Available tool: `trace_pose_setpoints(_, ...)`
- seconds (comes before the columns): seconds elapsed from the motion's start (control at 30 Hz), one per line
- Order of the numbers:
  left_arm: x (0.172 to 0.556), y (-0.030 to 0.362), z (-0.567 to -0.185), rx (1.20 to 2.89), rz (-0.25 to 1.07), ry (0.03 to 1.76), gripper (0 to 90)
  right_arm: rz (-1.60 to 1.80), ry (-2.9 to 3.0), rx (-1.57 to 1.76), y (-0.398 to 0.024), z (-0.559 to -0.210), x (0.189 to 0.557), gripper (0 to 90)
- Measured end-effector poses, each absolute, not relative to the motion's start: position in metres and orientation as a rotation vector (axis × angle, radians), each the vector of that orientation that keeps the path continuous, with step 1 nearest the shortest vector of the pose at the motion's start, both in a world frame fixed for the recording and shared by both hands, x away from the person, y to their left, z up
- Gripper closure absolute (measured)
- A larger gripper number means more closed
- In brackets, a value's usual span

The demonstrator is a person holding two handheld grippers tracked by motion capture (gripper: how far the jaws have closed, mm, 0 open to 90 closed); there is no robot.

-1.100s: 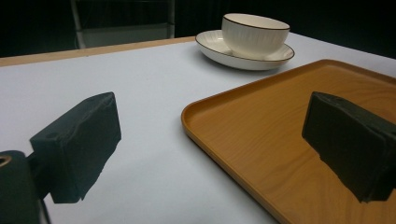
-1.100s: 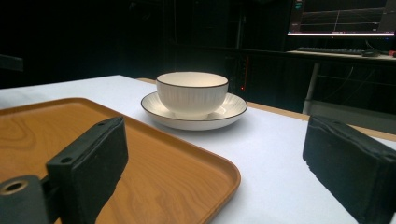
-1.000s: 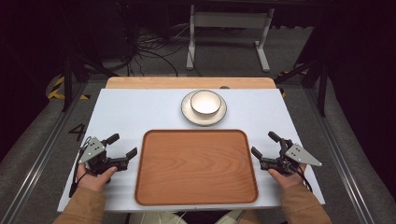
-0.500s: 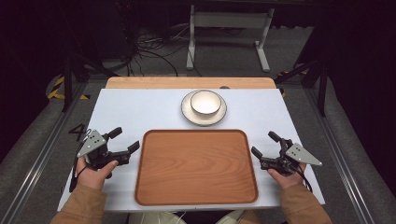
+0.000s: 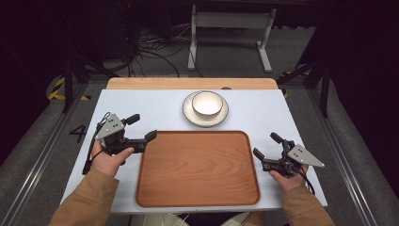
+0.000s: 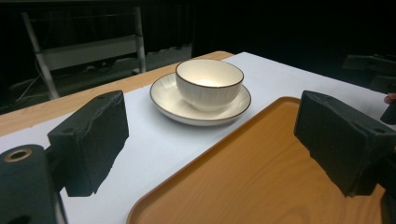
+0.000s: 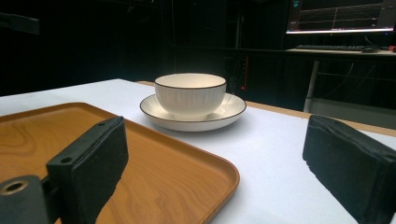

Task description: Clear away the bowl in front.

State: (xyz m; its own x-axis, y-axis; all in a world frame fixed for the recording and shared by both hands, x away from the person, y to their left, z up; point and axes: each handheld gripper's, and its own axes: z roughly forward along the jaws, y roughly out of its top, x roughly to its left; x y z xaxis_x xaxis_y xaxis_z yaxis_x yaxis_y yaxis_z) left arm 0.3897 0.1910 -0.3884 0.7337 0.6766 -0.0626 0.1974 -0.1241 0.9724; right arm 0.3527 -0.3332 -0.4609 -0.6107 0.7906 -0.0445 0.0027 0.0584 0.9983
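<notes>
Left hand-held gripper (image 5: pixel 141 127) has jaws spread wide, nothing between them, tips at the left far corner of the wooden tray (image 5: pixel 197 169); one jaw sits over the tray's edge, whether it touches cannot be told. In the left gripper view both black pads (image 6: pixel 91 140) stand far apart, framing the bowl (image 6: pixel 209 83) and plate (image 6: pixel 168 100) beyond.

Right hand-held gripper (image 5: pixel 269 145) also wide open and empty, just beside the tray's right edge, jaws aimed toward the bowl. Right gripper view: left pad over the tray rim (image 7: pixel 224 175), right pad over the white surface (image 7: pixel 275 154).

White bowl (image 5: pixel 207 103) sits upright on the plate (image 5: pixel 188 113), on the surface (image 5: pixel 141 103) just beyond the tray's far edge, well apart from both grippers. Tray lies flat in the middle, between the two hands.
</notes>
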Motion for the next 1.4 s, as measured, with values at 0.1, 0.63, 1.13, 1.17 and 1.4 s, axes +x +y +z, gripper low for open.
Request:
trace_pose_setpoints(0.1, 0.398, 0.183, -0.387, 1.658, 0.443, 0.711, 10.7, 1.617, 1.717, 0.798, -0.333, -0.461, 0.353, 7.2)
trace_pose_setpoints(0.63, 0.454, 0.141, -0.374, 1.623, 0.384, 0.697, 11.1, 1.623, 1.711, 0.801, -0.334, -0.461, 0.353, 6.0)
trace_pose_setpoints(1.13, 0.487, 0.095, -0.359, 1.656, 0.369, 0.653, 9.7, 1.624, 1.714, 0.802, -0.334, -0.461, 0.353, 6.1)
trace_pose_setpoints(1.17, 0.490, 0.092, -0.358, 1.655, 0.372, 0.649, 9.8, 1.625, 1.714, 0.801, -0.334, -0.461, 0.353, 6.1)
trace_pose_setpoints(1.4, 0.507, 0.076, -0.355, 1.667, 0.378, 0.652, 12.5, 1.624, 1.713, 0.805, -0.334, -0.461, 0.353, 3.6)
